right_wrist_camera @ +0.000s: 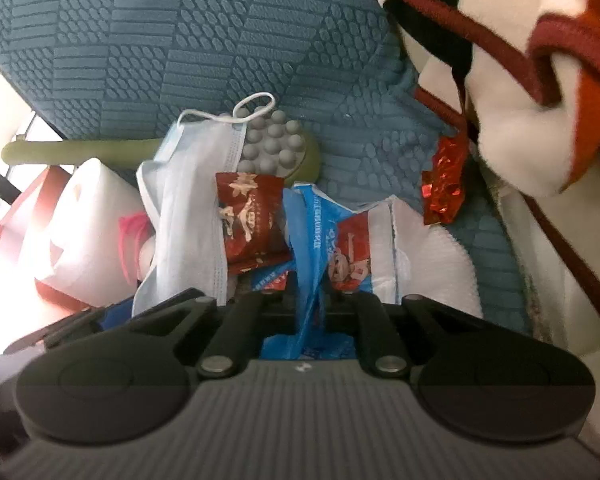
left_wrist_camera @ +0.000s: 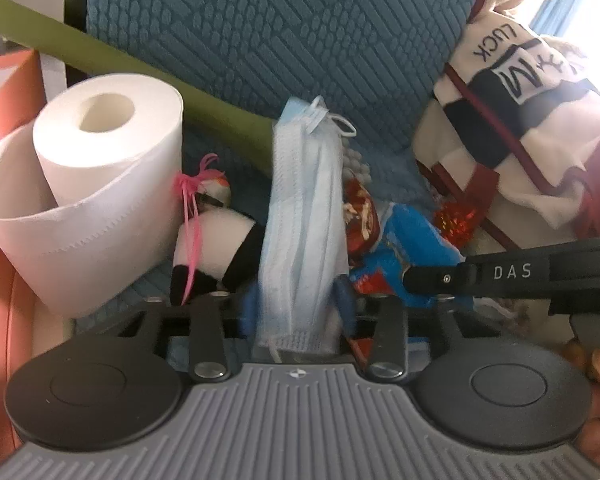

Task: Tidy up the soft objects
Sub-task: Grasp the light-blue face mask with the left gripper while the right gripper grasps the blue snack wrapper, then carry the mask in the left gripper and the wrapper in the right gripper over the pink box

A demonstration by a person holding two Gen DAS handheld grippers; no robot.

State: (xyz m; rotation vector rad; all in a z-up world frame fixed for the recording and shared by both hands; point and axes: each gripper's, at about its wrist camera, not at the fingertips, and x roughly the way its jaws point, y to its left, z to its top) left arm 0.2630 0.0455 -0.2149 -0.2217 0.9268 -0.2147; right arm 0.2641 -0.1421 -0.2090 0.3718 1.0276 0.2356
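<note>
A folded stack of pale blue face masks (left_wrist_camera: 304, 224) stands upright between the jaws of my left gripper (left_wrist_camera: 300, 312), which is shut on its lower end. My right gripper (right_wrist_camera: 310, 306) is shut on a crumpled blue plastic packet (right_wrist_camera: 312, 240) with a red cartoon label. That packet (left_wrist_camera: 416, 248) also shows in the left wrist view, where a black finger (left_wrist_camera: 440, 278) of the right gripper reaches in from the right. A red sweet packet (right_wrist_camera: 252, 224) lies between the masks (right_wrist_camera: 188, 208) and the blue packet. A panda plush (left_wrist_camera: 220, 240) with a pink ribbon lies left of the masks.
Everything lies on a teal patterned cushion (left_wrist_camera: 300, 40). A toilet paper roll (left_wrist_camera: 100, 184) and a red bag (left_wrist_camera: 4, 120) stand at the left. A green massager (right_wrist_camera: 276, 148) with grey nubs lies behind the masks. A white, black and red garment (left_wrist_camera: 520, 120) crowds the right, with a red foil sweet (right_wrist_camera: 444, 184) beside it.
</note>
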